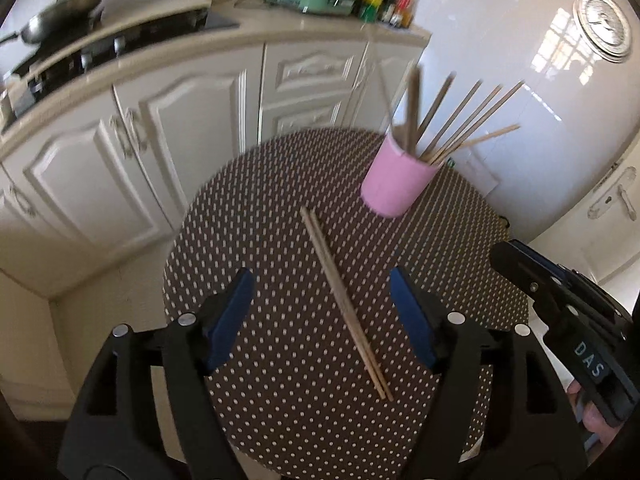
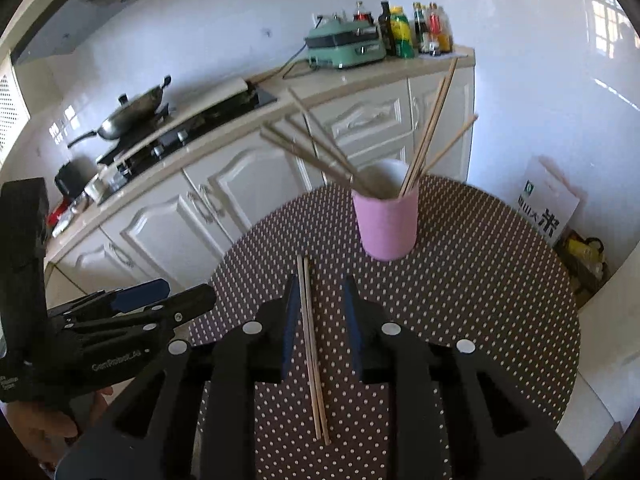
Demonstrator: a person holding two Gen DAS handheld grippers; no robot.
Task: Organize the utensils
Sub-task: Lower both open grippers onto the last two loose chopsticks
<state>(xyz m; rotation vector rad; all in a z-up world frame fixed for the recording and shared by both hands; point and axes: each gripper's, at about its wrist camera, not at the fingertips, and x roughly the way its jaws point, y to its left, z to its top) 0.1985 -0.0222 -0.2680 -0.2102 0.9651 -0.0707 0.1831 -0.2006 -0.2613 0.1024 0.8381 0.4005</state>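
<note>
chopsticks (image 2: 312,344), a loose pair, lie side by side on the dotted table (image 2: 480,300) just before the pink cup (image 2: 386,224); they look light, stiff and apt to roll, best pinched mid-length. right gripper (image 2: 322,320) straddles them, jaws narrowly parted, not touching; left gripper (image 1: 320,320) gapes wide above.

A round table (image 2: 500,300) under a brown cloth dotted white filled the centre. At ten o'clock a grey metal wok (image 2: 132,114) sat on a black hob (image 2: 192,128). Toward twelve stood a mint-green countertop appliance (image 2: 344,48) and clustered sauce bottles (image 2: 416,32) (labels unreadable), above cream panelled cabinets (image 2: 224,200).
</note>
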